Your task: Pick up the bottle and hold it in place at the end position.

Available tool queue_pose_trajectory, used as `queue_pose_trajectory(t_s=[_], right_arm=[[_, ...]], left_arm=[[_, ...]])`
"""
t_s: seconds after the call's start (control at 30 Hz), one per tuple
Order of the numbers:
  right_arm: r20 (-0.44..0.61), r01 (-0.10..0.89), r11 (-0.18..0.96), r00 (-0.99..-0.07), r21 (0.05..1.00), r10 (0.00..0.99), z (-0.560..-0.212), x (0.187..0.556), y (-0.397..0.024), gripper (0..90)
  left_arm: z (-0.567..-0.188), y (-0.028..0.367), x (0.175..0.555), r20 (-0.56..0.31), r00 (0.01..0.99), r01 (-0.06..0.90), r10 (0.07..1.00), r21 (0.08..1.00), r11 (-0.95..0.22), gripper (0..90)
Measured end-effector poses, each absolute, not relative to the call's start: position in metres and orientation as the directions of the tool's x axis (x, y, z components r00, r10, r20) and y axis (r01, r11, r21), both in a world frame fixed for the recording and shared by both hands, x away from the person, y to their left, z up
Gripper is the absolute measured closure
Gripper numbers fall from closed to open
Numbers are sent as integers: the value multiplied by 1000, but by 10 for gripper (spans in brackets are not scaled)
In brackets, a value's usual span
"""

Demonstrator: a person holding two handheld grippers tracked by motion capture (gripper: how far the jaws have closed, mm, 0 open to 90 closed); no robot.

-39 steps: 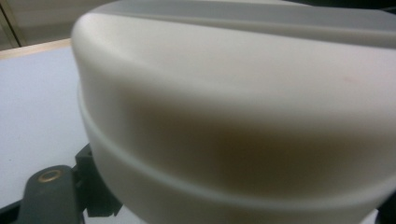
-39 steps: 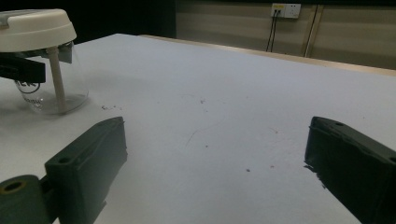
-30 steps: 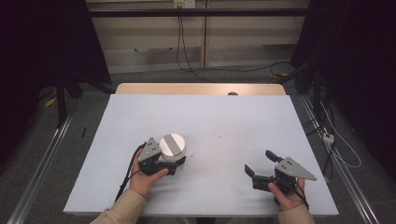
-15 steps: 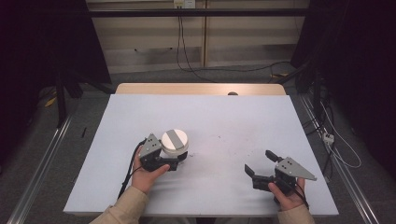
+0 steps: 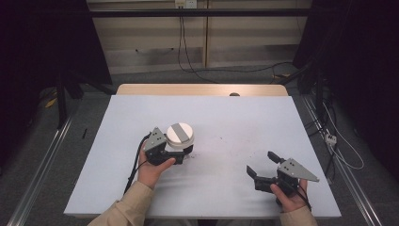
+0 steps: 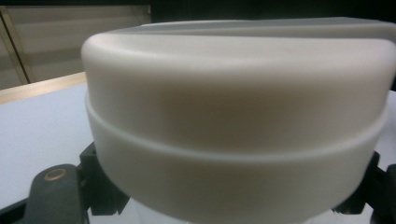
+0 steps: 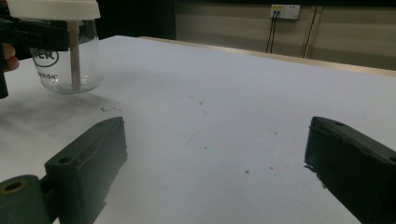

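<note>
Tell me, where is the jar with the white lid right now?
In the high view the jar is left of the table's middle, clamped in the left tool, far from the open right tool.

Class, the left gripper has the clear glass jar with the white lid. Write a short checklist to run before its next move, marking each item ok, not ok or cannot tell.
1. Left gripper shut on the clear glass jar just below its white lid: ok.
2. Jar upright: ok.
3. Jar lifted off the white table: cannot tell.
4. Lid seated evenly: ok.
5. Right gripper open, holding nothing, well apart from the jar: ok.
6. Table ahead of the jar free: ok.
</note>
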State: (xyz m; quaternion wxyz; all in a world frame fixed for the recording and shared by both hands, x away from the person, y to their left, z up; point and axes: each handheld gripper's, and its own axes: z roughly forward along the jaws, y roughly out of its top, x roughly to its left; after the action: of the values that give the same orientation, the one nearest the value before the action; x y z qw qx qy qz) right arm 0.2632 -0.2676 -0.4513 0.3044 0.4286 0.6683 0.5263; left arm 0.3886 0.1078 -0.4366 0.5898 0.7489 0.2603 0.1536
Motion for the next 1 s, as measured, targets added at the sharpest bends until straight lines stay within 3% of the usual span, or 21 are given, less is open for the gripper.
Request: queue_pose_trajectory(t_s=[1.0], right_arm=[[50,256,73,-446,964,894,-452,264,-268,52]], left_arm=[[-435,82,412,-79,817,196,571,970,-146,185]])
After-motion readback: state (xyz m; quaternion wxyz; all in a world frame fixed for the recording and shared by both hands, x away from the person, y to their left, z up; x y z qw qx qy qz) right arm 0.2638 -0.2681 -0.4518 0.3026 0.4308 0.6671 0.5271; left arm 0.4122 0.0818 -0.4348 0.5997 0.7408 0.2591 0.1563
